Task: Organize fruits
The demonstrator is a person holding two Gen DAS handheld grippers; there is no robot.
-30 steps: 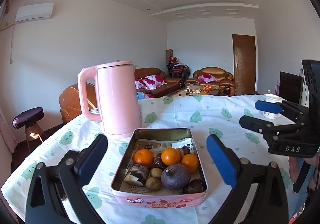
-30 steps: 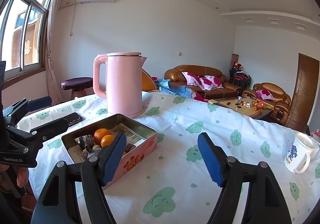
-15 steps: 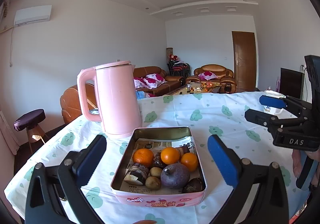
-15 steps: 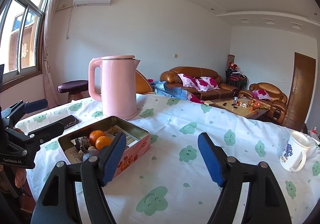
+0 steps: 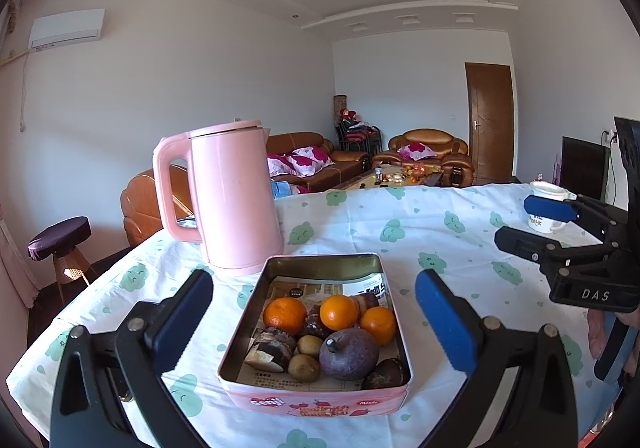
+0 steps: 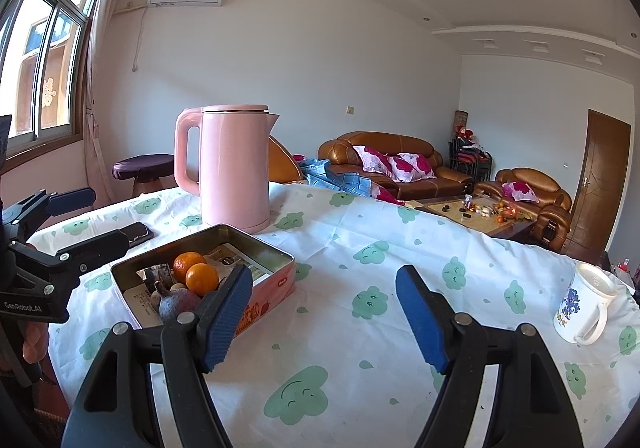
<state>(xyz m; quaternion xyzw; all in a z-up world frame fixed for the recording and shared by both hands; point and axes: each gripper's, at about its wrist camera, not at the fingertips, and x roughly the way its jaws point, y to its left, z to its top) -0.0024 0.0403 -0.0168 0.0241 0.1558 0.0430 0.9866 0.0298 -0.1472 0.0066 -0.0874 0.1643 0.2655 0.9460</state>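
Pink tin (image 5: 316, 404) sits on cloud-print tablecloth (image 6: 360, 328), just in front of pink kettle (image 5: 234, 199). Inside tin: three oranges (image 5: 339, 312), purple round fruit (image 5: 349, 354), small brown fruits (image 5: 304, 367) (others too dark to identify). Left gripper (image 5: 314, 322) hovers above tin, jaws spread wide, nothing held. Right gripper (image 6: 324, 312) to tin's right, jaws likewise apart, empty. White mug (image 6: 582, 304) well apart, near table edge.

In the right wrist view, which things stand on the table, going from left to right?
Black phone → pink tin of fruits → white mug. The pink kettle overlaps the tin's span behind it, so I leave it unplaced.
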